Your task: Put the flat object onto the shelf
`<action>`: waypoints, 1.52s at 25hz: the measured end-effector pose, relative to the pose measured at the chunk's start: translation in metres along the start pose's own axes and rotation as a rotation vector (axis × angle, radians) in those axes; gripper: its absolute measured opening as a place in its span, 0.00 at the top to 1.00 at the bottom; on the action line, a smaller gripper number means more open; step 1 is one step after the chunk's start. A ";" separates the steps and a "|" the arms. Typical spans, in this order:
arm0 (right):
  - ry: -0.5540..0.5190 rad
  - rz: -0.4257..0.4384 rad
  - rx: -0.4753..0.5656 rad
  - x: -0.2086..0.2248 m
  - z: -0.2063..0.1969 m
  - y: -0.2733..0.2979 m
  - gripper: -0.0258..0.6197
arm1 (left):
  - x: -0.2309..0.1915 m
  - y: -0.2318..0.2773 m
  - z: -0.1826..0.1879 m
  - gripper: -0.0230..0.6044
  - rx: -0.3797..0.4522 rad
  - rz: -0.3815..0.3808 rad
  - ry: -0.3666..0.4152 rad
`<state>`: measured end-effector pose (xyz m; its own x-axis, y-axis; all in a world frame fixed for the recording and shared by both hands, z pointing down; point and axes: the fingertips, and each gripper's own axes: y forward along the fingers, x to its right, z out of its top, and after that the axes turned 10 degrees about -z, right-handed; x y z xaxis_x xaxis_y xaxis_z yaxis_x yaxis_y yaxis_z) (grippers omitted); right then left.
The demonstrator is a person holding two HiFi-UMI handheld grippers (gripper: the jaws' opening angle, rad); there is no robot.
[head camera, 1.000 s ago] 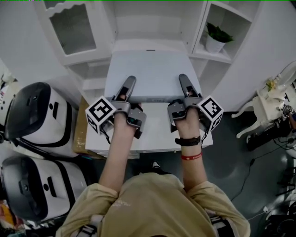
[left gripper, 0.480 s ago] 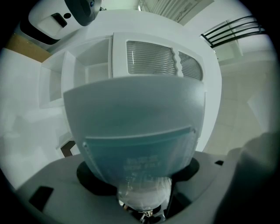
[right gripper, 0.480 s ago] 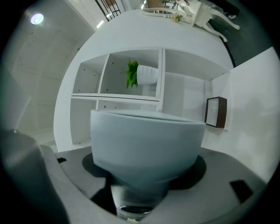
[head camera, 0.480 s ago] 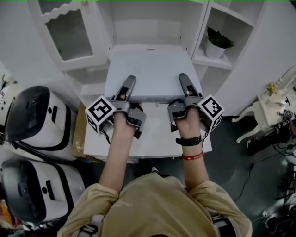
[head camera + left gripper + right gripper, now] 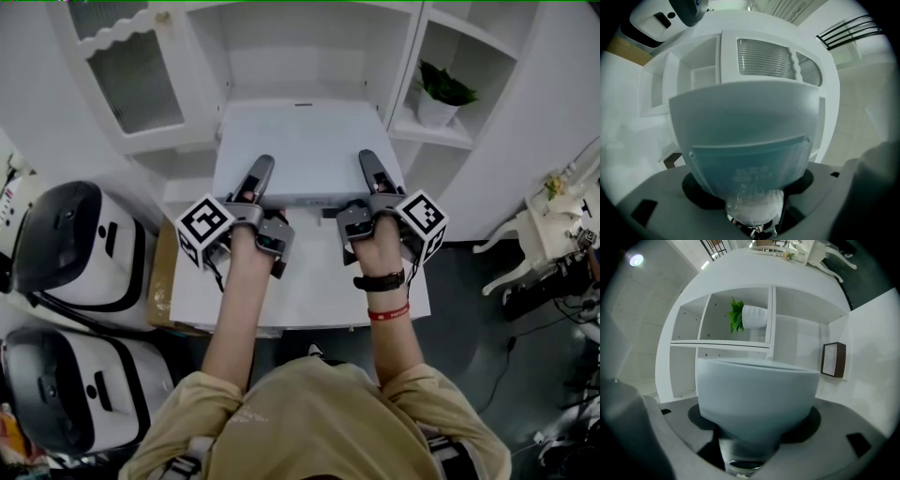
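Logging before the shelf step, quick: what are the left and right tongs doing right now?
Left tongs: closed on the near edge of the flat white object.
Right tongs: closed on that same edge.

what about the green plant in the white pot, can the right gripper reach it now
Probably not: the right gripper is clamped on the flat white box, shared with the left gripper. The shelf nook around the green potted plant is open.
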<state>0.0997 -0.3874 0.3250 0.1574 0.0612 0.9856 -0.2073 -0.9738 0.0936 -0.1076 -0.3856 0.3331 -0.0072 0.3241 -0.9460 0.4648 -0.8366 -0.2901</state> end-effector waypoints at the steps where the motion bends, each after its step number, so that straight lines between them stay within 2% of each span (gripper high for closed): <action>1: 0.003 0.002 -0.001 0.000 0.001 0.003 0.44 | -0.001 0.003 0.000 0.43 0.002 -0.002 -0.004; 8: -0.002 0.009 -0.016 0.001 0.003 0.019 0.43 | -0.008 0.013 0.006 0.43 0.001 0.003 0.005; 25: 0.006 0.022 -0.008 -0.005 0.024 0.095 0.42 | -0.033 0.079 0.039 0.43 0.042 0.002 -0.004; 38: 0.025 0.020 0.021 -0.008 0.038 0.128 0.41 | -0.044 0.120 0.053 0.42 0.024 -0.007 -0.009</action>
<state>0.1092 -0.5206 0.3234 0.1287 0.0469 0.9906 -0.1898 -0.9793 0.0710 -0.0984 -0.5238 0.3322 -0.0187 0.3259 -0.9452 0.4431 -0.8448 -0.3000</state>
